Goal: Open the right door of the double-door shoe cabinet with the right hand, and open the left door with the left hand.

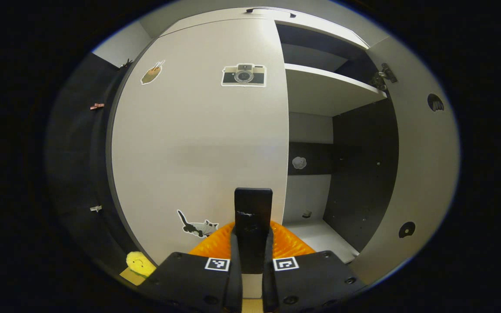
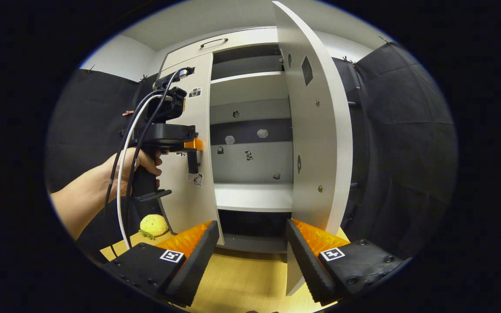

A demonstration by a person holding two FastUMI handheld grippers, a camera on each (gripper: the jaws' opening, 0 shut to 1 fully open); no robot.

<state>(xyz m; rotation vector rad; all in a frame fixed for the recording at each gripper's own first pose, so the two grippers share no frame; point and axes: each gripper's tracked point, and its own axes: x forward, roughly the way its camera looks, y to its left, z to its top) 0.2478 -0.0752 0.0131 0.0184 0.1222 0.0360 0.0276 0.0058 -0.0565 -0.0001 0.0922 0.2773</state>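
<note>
The white cabinet's left door (image 1: 198, 143) is closed; it carries camera and cat stickers. Its black vertical handle (image 1: 253, 208) stands between the fingers of my left gripper (image 1: 252, 237), which is shut on it. In the right gripper view a hand holds that left gripper (image 2: 192, 150) against the left door (image 2: 194, 191) at the handle. The right door (image 2: 315, 130) is swung wide open, edge toward me. My right gripper (image 2: 250, 261) is open, and the door's lower edge sits just inside its right finger (image 2: 307, 261). The same open door (image 1: 424, 174) appears in the left gripper view.
White shelves (image 1: 328, 91) and a dark back panel show inside the open right half. A yellow plush toy (image 2: 154, 226) lies on the wooden surface (image 2: 242, 278) at the cabinet's left foot. Black cloth walls close in on both sides.
</note>
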